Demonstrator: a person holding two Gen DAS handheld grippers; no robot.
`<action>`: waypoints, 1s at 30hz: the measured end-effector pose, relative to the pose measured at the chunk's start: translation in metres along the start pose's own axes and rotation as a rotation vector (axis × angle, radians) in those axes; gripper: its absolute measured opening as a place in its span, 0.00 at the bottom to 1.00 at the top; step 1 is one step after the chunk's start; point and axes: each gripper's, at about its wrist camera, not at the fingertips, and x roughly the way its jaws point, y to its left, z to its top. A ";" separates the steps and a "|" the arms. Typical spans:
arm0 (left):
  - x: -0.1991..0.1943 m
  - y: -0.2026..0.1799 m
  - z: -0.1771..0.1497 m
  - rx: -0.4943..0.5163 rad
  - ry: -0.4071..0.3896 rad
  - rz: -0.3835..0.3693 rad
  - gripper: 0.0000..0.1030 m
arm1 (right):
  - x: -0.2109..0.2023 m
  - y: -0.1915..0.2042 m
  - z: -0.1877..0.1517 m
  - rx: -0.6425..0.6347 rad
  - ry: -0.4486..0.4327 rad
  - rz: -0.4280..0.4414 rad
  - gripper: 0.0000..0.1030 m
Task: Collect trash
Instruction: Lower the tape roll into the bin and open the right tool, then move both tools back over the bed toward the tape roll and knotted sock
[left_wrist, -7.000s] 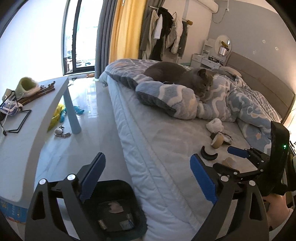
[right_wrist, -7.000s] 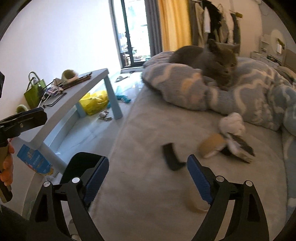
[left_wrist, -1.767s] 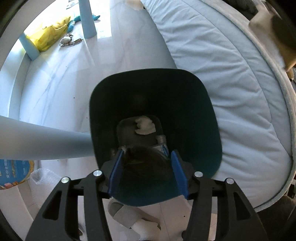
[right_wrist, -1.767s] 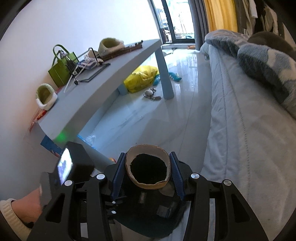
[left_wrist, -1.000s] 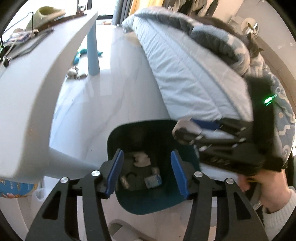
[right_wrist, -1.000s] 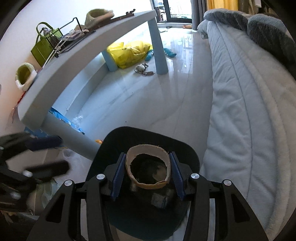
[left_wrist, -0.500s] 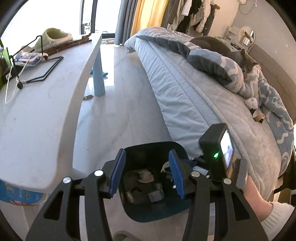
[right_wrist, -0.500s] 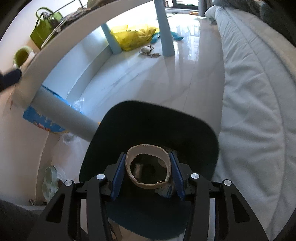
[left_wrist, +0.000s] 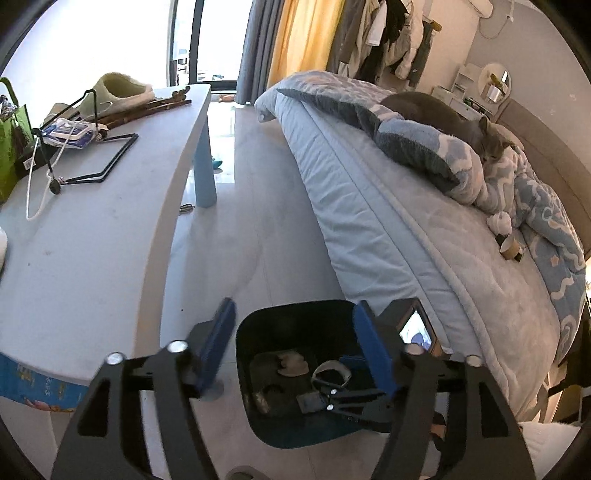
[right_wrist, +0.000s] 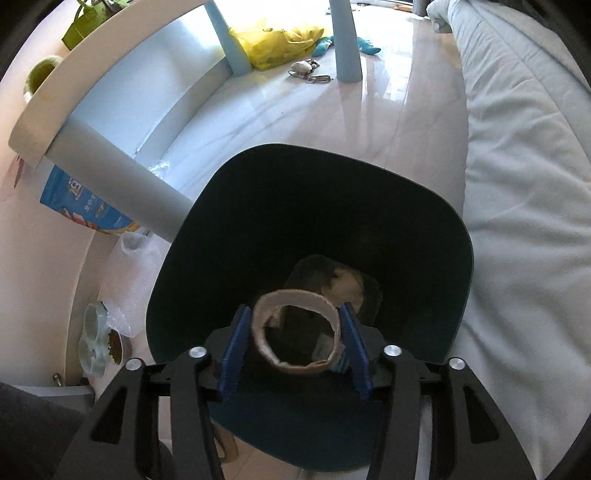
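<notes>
Right gripper (right_wrist: 295, 345) is clamping a cardboard tape ring (right_wrist: 295, 328) over the dark bin (right_wrist: 310, 206) at frame centre — left gripper (left_wrist: 295, 350) is hovering with jaws apart, gripping nothing.

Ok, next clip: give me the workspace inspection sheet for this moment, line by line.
Surface: pale glossy floor between bed and low table.
Job's things: cardboard tape ring over the dark bin; scraps in the bin; more trash on the bed.
Clutter: yellow bag, blue packet, slipper.
Grippers: right gripper clamps the ring; left gripper open, empty.
Cables: white cord on the table.
Surroundings: grey cat on the bedding.
</notes>
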 end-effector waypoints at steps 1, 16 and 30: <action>-0.002 0.000 0.001 0.002 -0.001 0.006 0.76 | -0.003 0.001 -0.001 -0.004 -0.006 0.001 0.56; -0.011 -0.014 0.016 0.005 -0.040 0.107 0.94 | -0.098 -0.006 0.001 -0.021 -0.218 0.023 0.64; -0.013 -0.081 0.028 0.079 -0.121 0.046 0.94 | -0.186 -0.060 -0.028 0.005 -0.395 -0.075 0.78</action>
